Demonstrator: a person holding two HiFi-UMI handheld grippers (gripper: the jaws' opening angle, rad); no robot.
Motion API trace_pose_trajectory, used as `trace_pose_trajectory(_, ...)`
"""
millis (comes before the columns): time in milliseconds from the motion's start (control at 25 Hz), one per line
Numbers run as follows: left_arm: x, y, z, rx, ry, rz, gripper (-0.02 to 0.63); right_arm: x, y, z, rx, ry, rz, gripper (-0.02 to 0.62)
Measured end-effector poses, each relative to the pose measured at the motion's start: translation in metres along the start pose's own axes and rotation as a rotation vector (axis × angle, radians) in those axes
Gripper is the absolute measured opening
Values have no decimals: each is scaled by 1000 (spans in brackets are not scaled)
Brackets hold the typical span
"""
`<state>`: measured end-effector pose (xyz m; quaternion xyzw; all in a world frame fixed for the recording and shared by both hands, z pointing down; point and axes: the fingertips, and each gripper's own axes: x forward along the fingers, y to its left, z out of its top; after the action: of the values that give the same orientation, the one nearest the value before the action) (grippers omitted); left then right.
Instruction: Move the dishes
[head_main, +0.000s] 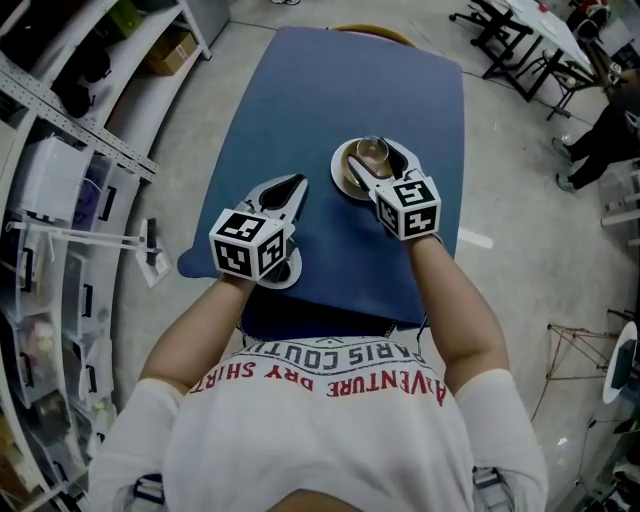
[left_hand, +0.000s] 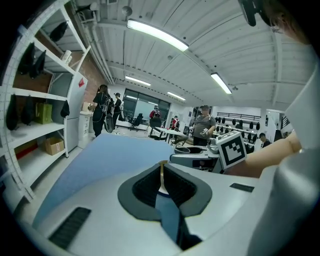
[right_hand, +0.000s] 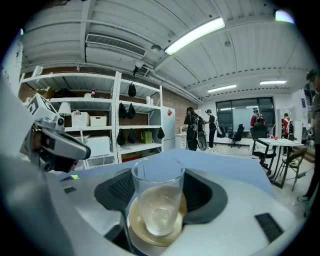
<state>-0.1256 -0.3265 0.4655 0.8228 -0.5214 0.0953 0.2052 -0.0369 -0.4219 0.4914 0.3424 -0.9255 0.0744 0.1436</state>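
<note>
The step in hand looked like the grasp on the first dish: a clear glass (head_main: 373, 152) stood upright on a tan saucer (head_main: 342, 168) toward the right side of the blue desk (head_main: 330, 80), about midway between its near and far ends. The right hand-held gripper (head_main: 382, 160) had its jaws apart with the glass standing between them. In the right gripper view the glass (right_hand: 157, 200) sat squarely between the dark pads, centred on the saucer (right_hand: 136, 231), and the pads seemed close to its wall without clearly pressing on it. The left hand-held gripper (head_main: 297, 183) hovered over bare desk to the left of the saucer, apart from it. Its jaws were together and it appeared to carry nothing. The next move, as I judged it, called for closing the right jaws evenly on the glass, firmly enough that smooth glass would not slip. A straight lift would then keep the saucer from being dragged or tipped, and the left hand-held gripper was free for the saucer. Whether the pads already touched the glass could not be settled. The glass looked empty, though the tan saucer showing through it made that uncertain. The person's arms and body hid the near edge of the desk, and no spot for setting the dishes down was evident.
</note>
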Motion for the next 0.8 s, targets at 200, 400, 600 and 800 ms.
trace_pose_trajectory(200,2,3,-5,-18,14,5,40,0,1,0,2,4,-13,288)
trace_pose_trajectory(400,4,4,-8,-33,20,2,40,-2,-2,0,17,7,-20,287)
trace_pose_trajectory(600,7,2,-12,-32,20,-8,40,-9,-2,9,11,-17,-19,287)
trace_pose_trajectory(800,8,-1,-11,-35,16,-16,40,-23,-9,35,5,-73,-37,287)
